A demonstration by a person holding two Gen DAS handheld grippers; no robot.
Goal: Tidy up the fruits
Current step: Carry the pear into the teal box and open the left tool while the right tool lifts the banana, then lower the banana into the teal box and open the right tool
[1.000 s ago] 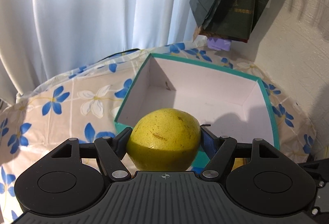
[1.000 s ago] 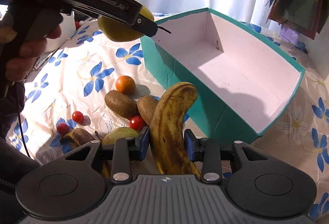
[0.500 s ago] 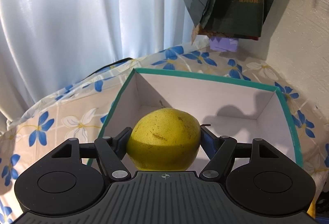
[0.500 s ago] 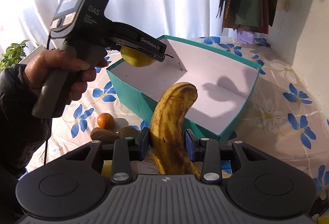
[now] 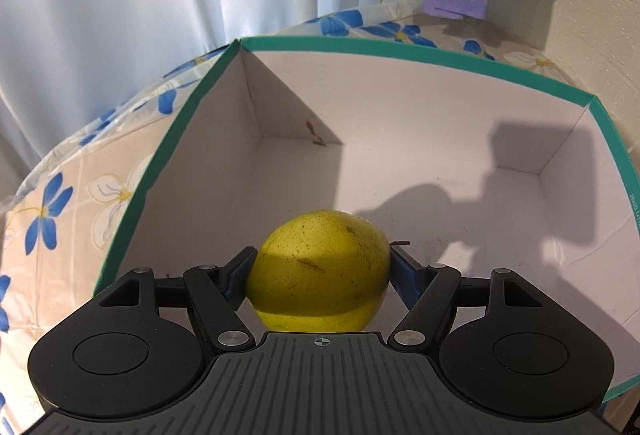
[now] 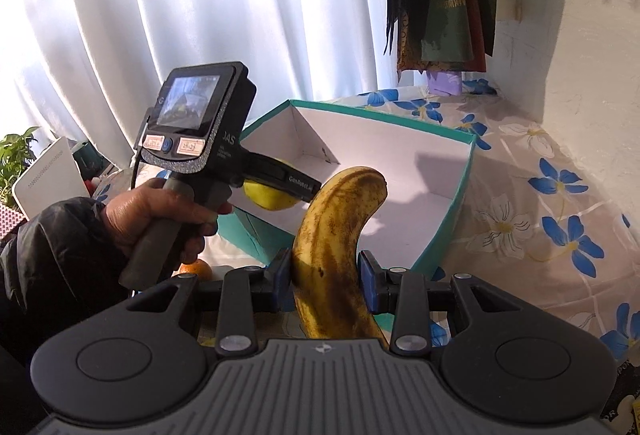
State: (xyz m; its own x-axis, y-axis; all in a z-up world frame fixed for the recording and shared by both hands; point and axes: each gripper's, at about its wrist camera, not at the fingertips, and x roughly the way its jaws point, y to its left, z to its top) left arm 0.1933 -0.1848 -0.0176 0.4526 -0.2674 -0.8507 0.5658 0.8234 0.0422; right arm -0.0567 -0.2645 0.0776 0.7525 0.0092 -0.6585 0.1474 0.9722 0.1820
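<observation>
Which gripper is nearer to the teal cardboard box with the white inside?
Left. The left gripper is inside the box; the right gripper is outside it.

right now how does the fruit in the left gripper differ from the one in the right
The yellow-green pear is round and lightly speckled; the banana is long, curved and heavily browned. The pear sits low inside the teal box; the banana stands upright, outside it. Both are clamped between blue-padded fingers.
</observation>
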